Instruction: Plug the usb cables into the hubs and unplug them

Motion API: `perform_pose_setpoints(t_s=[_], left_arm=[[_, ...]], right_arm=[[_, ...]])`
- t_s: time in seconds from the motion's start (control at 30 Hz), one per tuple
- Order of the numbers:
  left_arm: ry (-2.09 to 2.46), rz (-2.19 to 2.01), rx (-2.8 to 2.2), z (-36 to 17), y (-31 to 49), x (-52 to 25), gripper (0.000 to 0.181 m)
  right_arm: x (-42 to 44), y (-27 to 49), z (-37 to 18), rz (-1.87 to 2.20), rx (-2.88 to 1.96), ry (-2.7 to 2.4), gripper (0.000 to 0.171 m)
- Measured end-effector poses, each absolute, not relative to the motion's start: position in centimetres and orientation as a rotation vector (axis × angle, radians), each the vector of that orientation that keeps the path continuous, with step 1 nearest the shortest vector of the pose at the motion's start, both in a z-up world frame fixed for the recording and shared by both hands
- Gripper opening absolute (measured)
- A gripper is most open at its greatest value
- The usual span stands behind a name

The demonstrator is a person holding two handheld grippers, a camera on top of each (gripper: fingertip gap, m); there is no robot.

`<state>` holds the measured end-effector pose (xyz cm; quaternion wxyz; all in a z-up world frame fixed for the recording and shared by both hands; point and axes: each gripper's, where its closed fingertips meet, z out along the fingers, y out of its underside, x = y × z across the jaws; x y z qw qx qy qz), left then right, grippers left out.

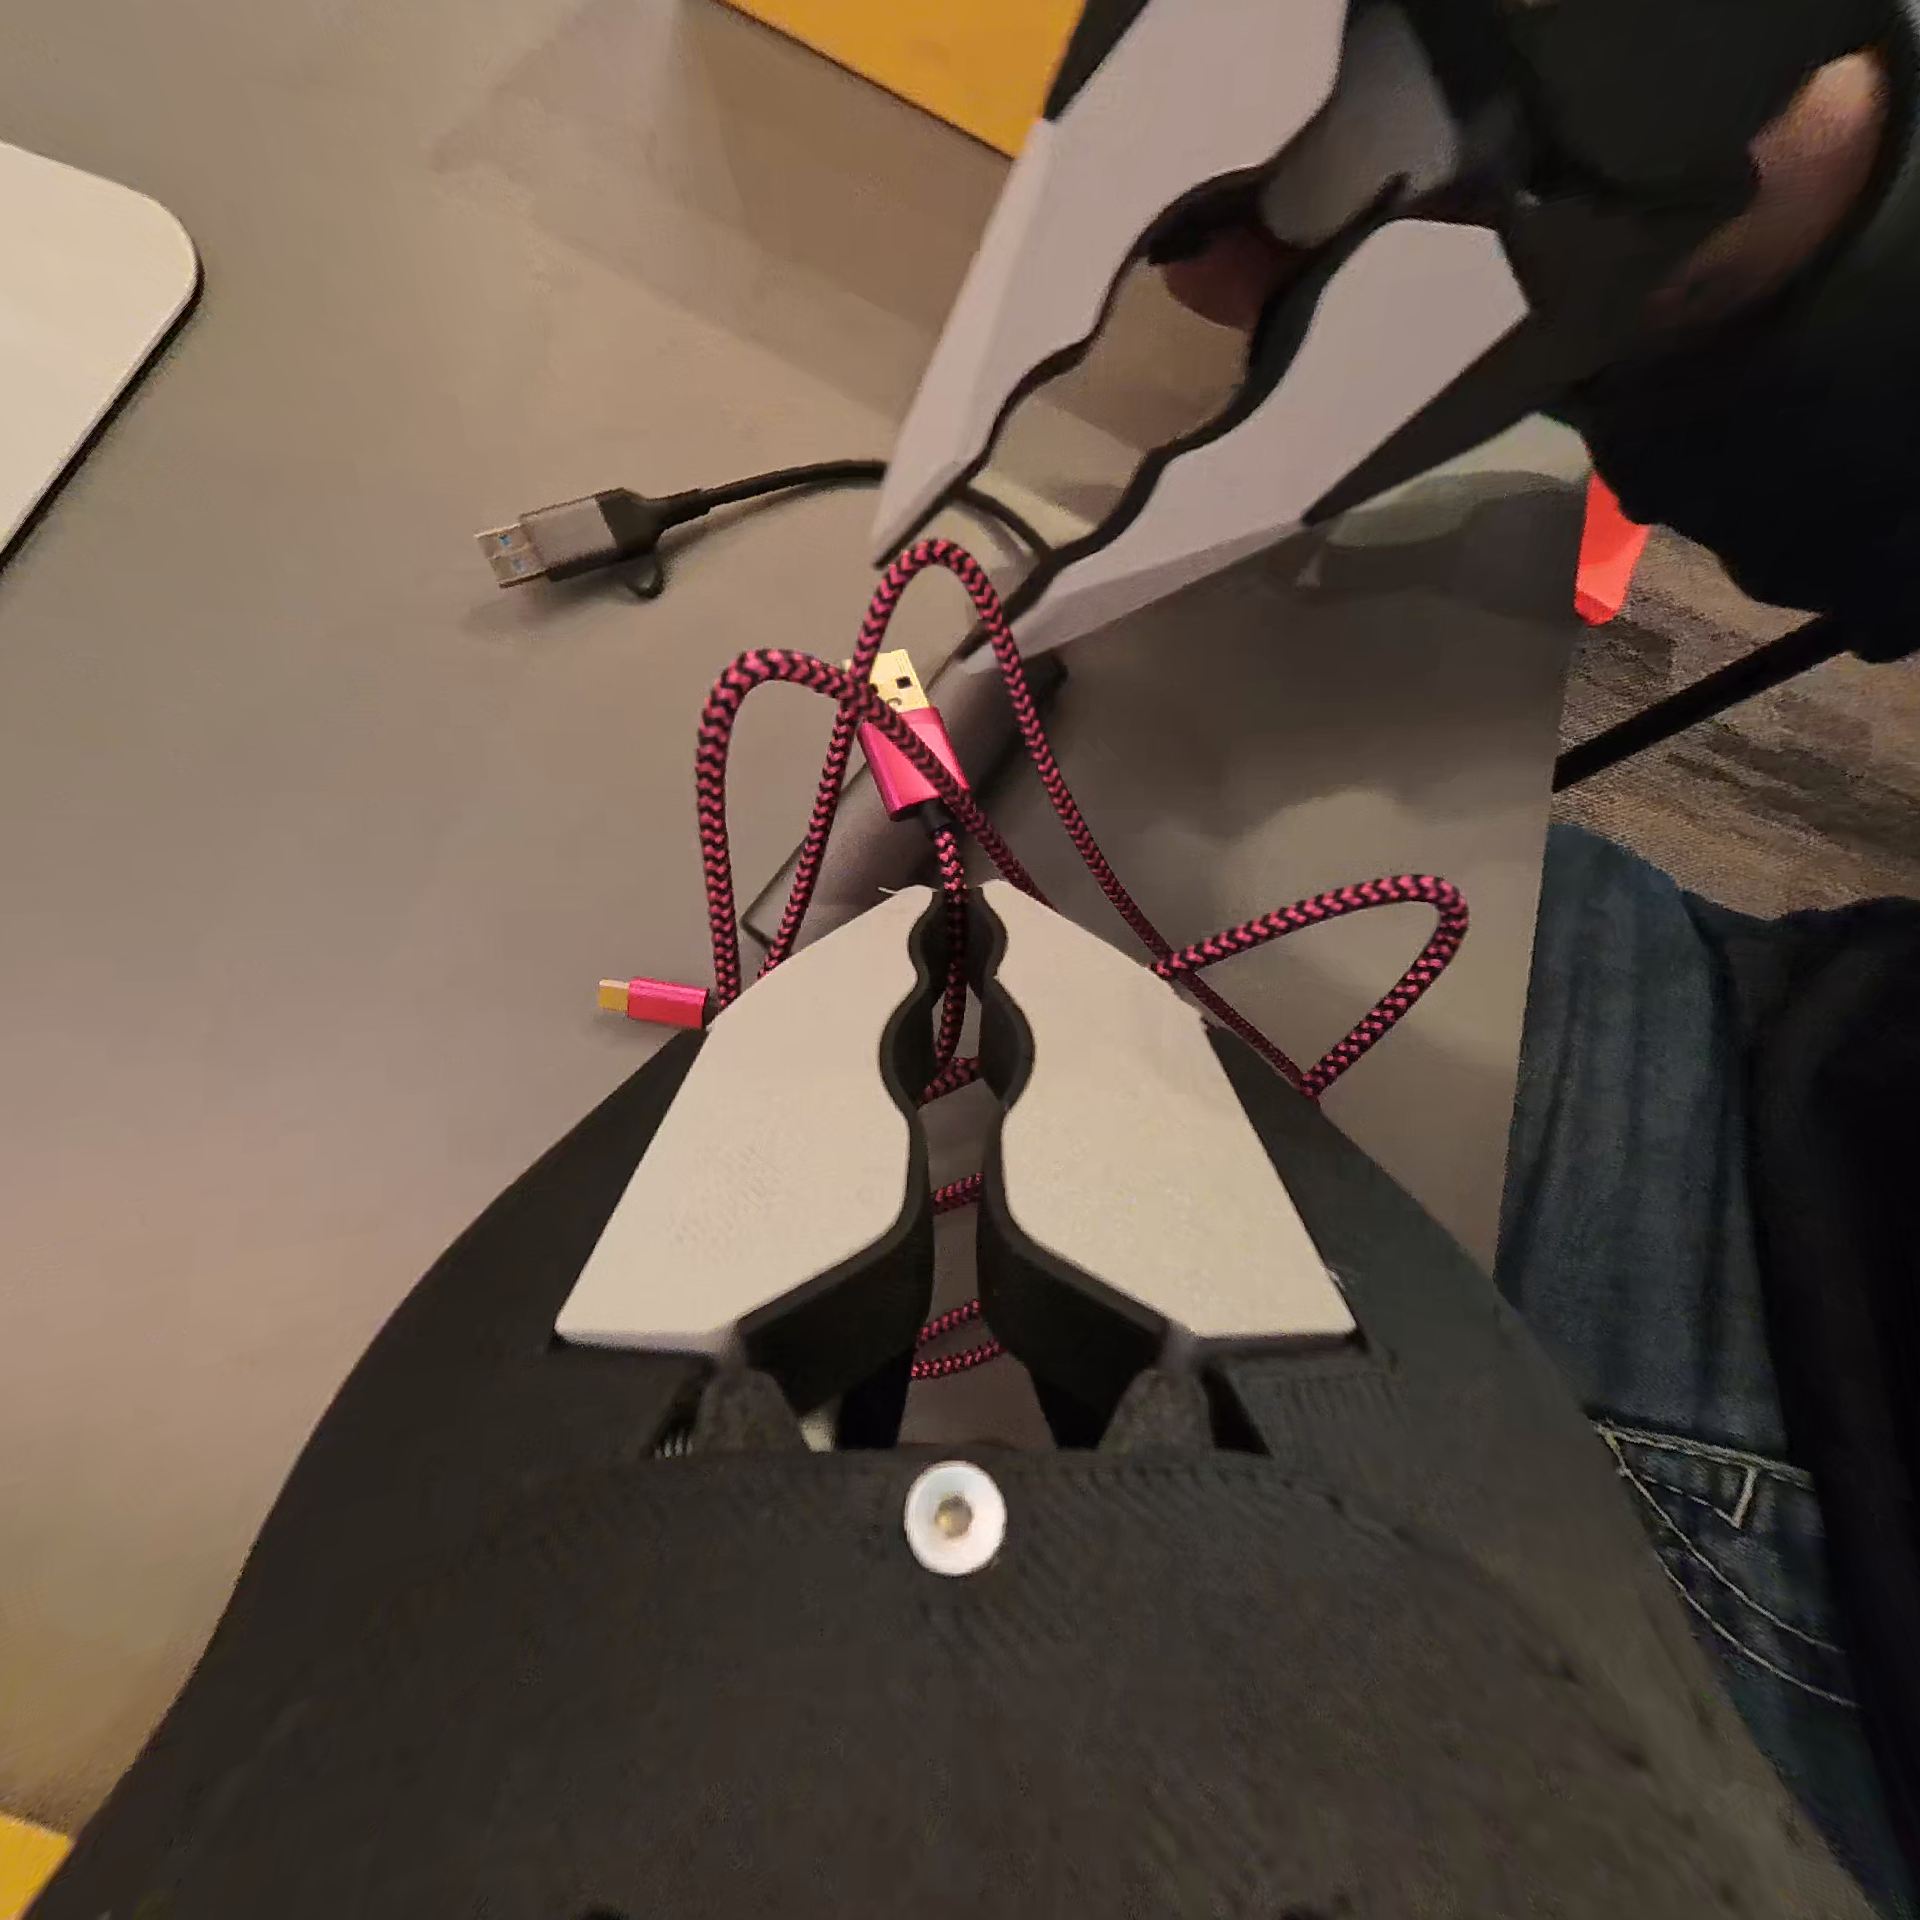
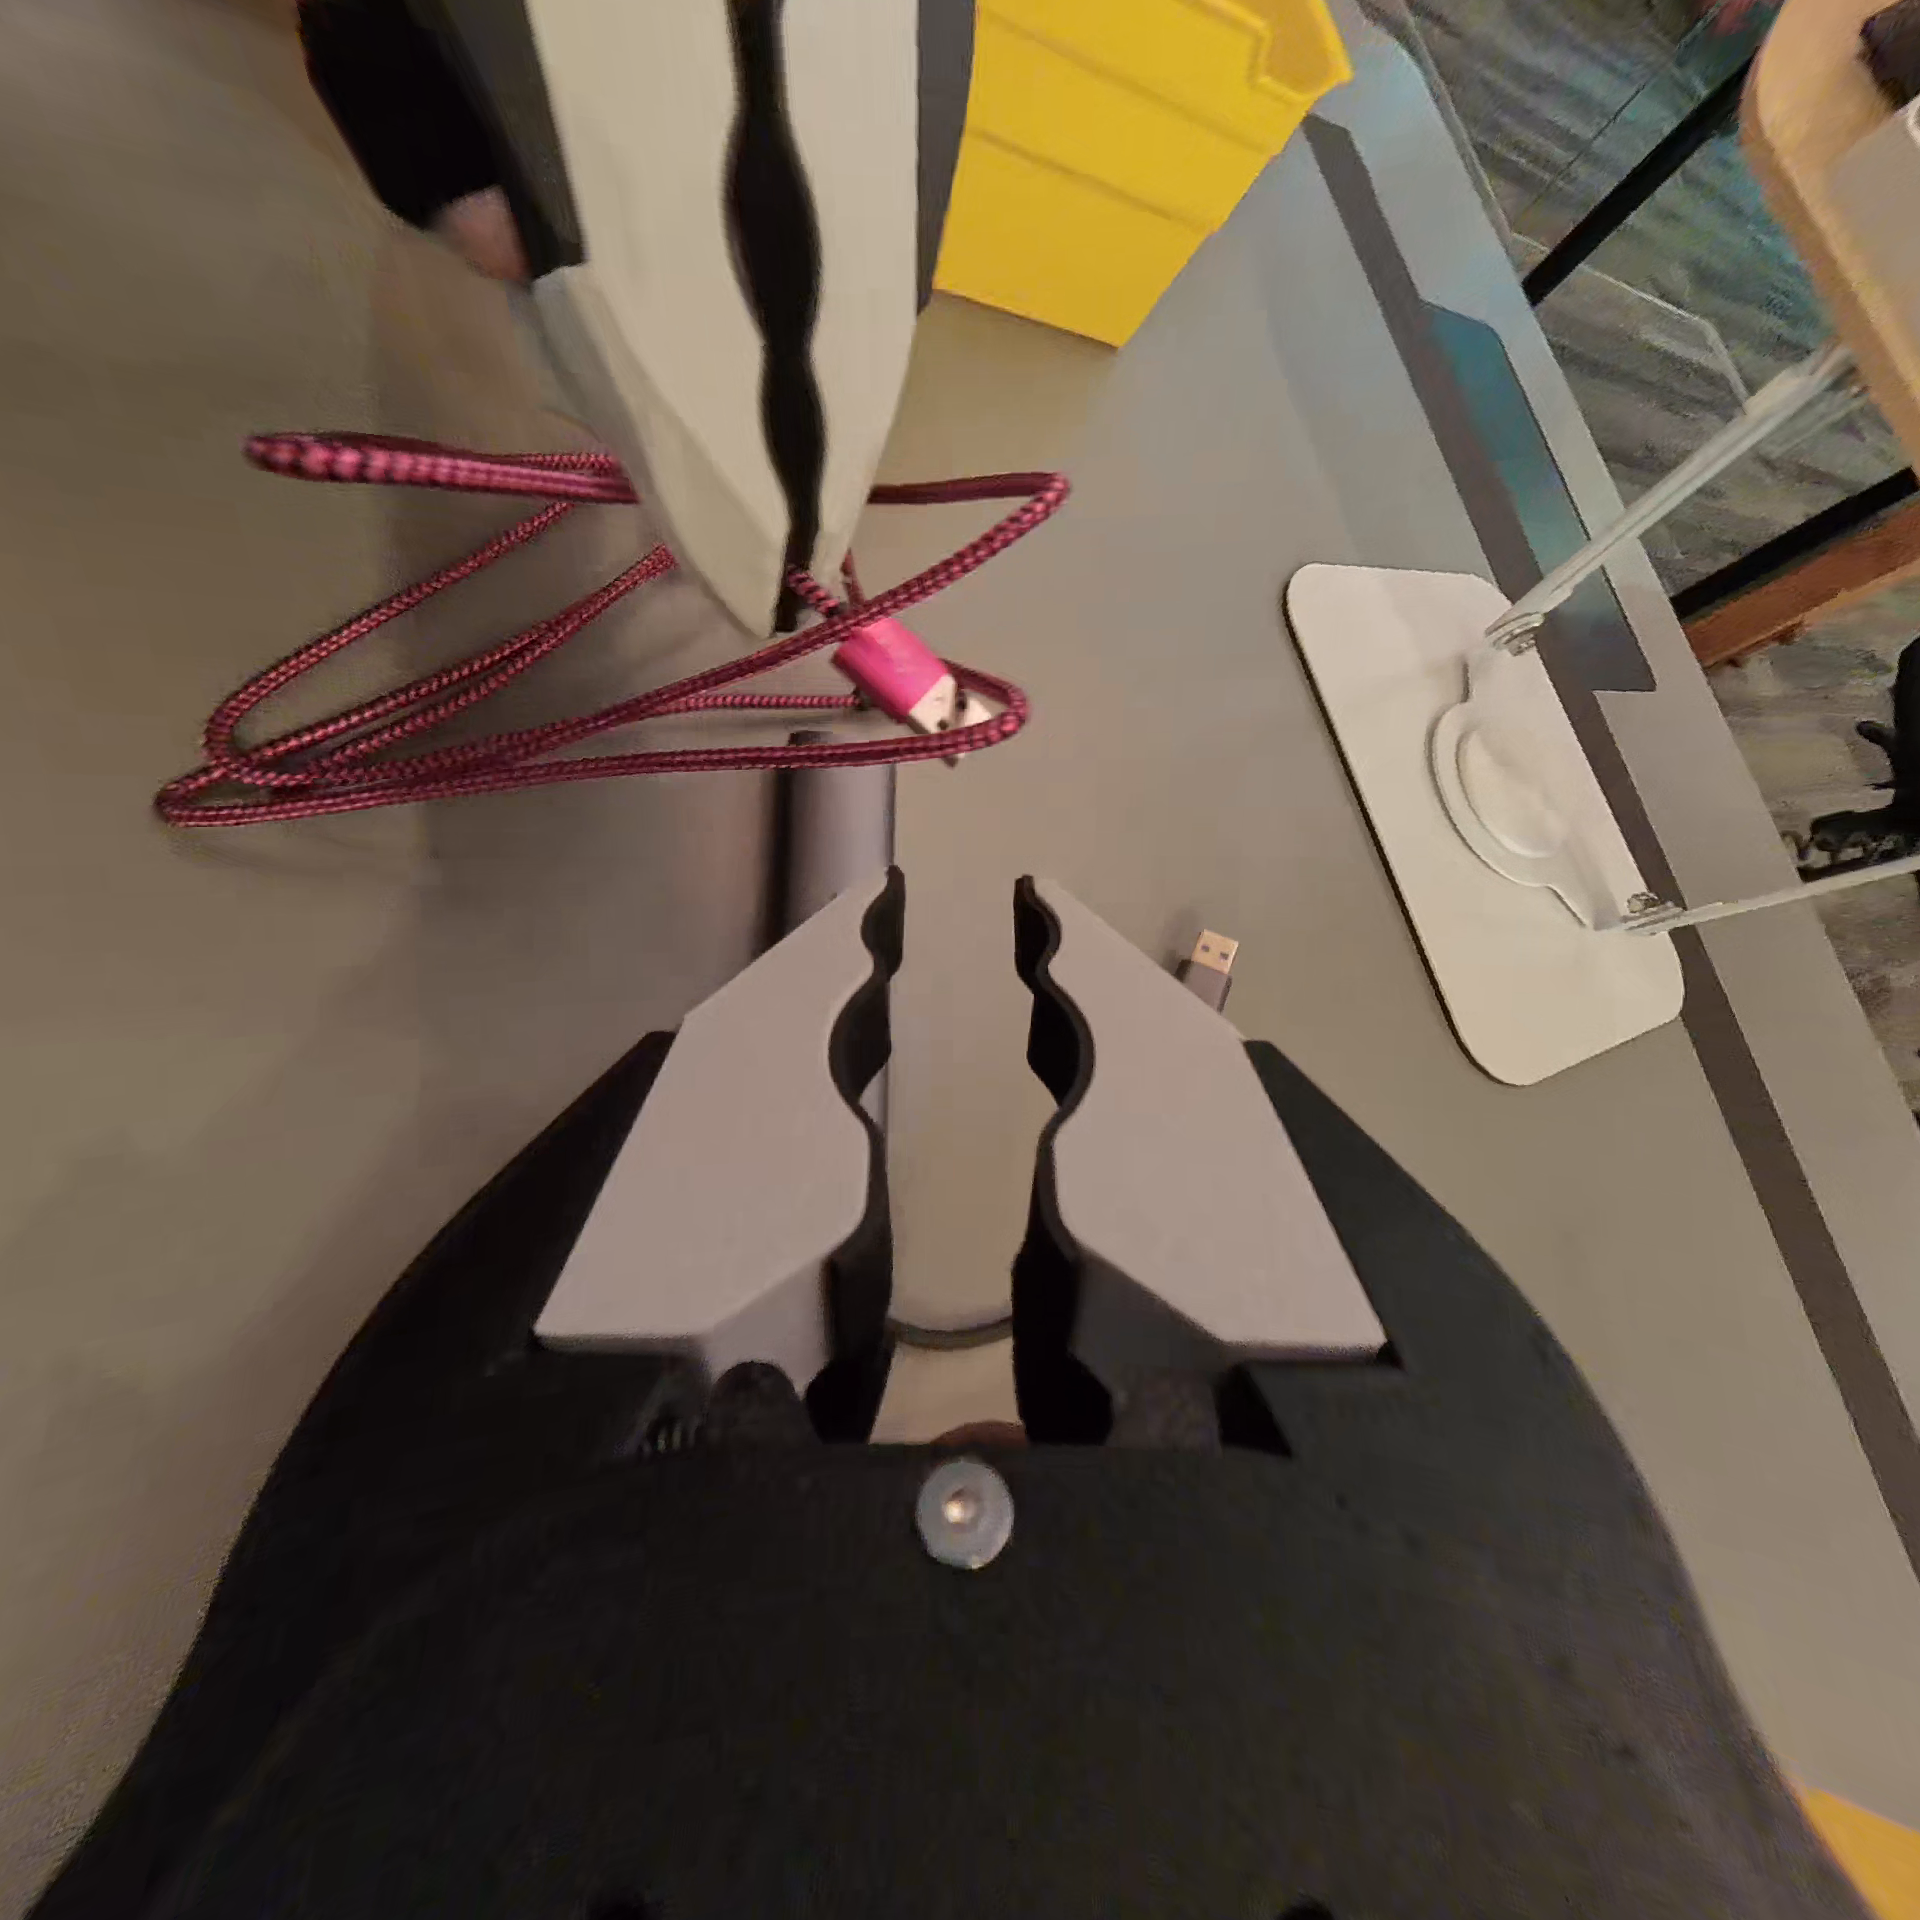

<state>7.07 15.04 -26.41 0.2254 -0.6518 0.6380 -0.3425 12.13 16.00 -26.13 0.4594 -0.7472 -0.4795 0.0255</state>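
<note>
Grey tabletop [image 1: 312, 312] fills both views, with a yellow bin [image 2: 1122, 156] at the top of the right wrist view and a white stand base [image 2: 1382, 727] at its right edge.

Going left to right in the left wrist view: a grey USB plug [image 1: 551, 540] on a black lead lies loose at centre-left. Lower centre-left, the small pink end plug [image 1: 649, 1000] rests on the table. At centre, the left gripper [image 1: 961, 904] is clamped on the pink braided cable [image 1: 727, 779] just behind its pink USB-A plug [image 1: 909, 748], which stands off the tips toward the frame's upper centre, gold tongue first. Under it the dark grey hub [image 1: 852, 842] lies as a long bar running from lower left to upper right. The right gripper [image 1: 951, 582] comes in from the upper right.

In the right wrist view the cable loops spread at centre-left. The left gripper [image 2: 800, 603] hangs from the top, its jaws pinched together on the cord. Below, the right gripper [image 2: 958, 883] has its jaws apart and empty, the hub [image 2: 836, 821] running up the frame just ahead of them.

To my eye the next move turns on plug against hub. The plug is raised above the bar and near it, its long axis slanted, not yet lined up with any port. The left gripper carries it; the right is nearer the hub's near end and looks placed to steady it.
</note>
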Motion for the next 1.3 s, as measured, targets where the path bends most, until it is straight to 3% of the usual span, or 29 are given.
perform_pose_setpoints(t_s=[0.6,0.87,0.93,1.07,1.17,1.23,1.3], left_arm=[[2.057,-0.988,-1.601,-26.1,11.8,5.9,0.002],[1.813,-1.011,-1.616,-22.9,12.8,6.5,0.009],[1.755,-0.948,-1.658,-22.7,13.7,6.5,0.032],[1.724,-0.872,-1.706,-21.9,13.9,5.8,0.037],[1.74,-0.956,-1.576,-18.5,11.0,6.8,0.034],[1.806,-1.051,-1.464,-16.8,7.4,8.4,0.03],[1.889,-0.992,-1.483,-18.6,5.5,9.8,0.034]], right_arm=[[7.7,12.8,-24.7,0.508,-1.654,-1.393,0.017],[8.0,12.6,-21.8,0.716,-1.612,-1.205,0.011],[8.5,13.1,-22.4,0.652,-1.669,-1.192,0.01],[10.5,13.9,-23.7,0.39,-1.81,-1.276,0.01],[11.5,14.1,-23.2,0.212,-1.883,-1.358,0.01],[11.2,14.3,-22.0,0.198,-1.892,-1.35,0.01],[10.4,14.4,-20.5,0.283,-1.864,-1.301,0.01]])
